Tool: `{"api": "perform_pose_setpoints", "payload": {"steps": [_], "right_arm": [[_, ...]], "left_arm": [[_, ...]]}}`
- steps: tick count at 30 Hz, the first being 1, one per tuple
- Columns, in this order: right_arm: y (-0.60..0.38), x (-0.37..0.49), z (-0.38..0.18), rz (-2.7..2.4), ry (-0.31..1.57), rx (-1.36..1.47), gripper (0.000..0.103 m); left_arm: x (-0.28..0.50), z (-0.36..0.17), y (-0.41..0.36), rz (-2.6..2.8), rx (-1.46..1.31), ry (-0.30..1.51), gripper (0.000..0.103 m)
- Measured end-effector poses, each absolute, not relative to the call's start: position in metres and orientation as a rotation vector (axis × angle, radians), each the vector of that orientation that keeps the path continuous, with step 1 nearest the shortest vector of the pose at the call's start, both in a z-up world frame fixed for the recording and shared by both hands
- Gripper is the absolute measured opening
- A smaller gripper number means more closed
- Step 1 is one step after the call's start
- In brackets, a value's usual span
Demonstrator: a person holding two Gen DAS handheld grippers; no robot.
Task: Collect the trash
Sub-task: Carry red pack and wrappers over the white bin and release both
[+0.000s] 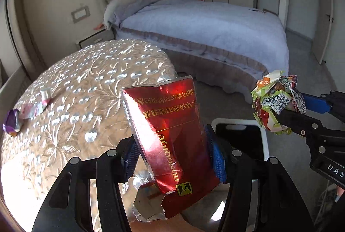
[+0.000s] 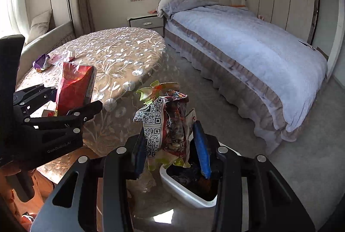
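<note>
My left gripper is shut on a red cigarette pack, held upright over the round table's near edge; the pack also shows in the right wrist view. My right gripper is shut on a crumpled snack wrapper with QR codes, held above a white trash bin on the floor. The wrapper also shows in the left wrist view, above the bin. A purple wrapper and a small pink and silver wrapper lie on the table's far left.
The round table has an embroidered cloth under a clear cover. A bed with a blue quilt stands to the right, a nightstand behind the table, a sofa at left. Grey carpet lies between bed and bin.
</note>
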State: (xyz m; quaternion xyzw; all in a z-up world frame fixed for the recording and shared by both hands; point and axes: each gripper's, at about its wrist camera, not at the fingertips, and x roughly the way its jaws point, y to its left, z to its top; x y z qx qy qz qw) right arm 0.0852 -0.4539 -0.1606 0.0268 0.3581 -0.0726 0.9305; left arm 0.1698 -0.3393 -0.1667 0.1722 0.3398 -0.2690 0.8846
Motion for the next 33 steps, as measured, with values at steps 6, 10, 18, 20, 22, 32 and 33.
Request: {"api": "perform_pose_setpoints", "payload": {"steps": [6,10,18,20,22,32,33], "right_arm": [[-0.489,0.084,-0.195,-0.187,0.799,0.021,0.042],[-0.516,0.089,-0.229,-0.148,0.864,-0.011,0.042],[-0.552,0.106,-0.302,-0.035,1.014,-0.101,0.042],[-0.558,0.106,-0.319,0.005,1.062,-0.119,0.058],[-0.561,0.103,-0.328,-0.009,1.065,-0.162,0.095],[-0.561,0.088,-0.343,-0.023,1.101,-0.171,0.098],[-0.56,0.087,-0.342,-0.02,1.096,-0.167,0.098]], "left_arm": [[0.168,-0.193,-0.394,-0.685,0.493,0.712,0.056],[0.171,-0.221,-0.429,-0.843,0.594,0.716,0.056],[0.187,-0.312,-0.483,-1.04,0.785,0.839,0.058],[0.187,-0.33,-0.489,-1.084,0.777,0.88,0.07],[0.189,-0.344,-0.496,-1.109,0.794,0.909,0.098],[0.179,-0.358,-0.501,-1.124,0.862,0.895,0.098],[0.179,-0.356,-0.501,-1.126,0.862,0.888,0.098]]}}
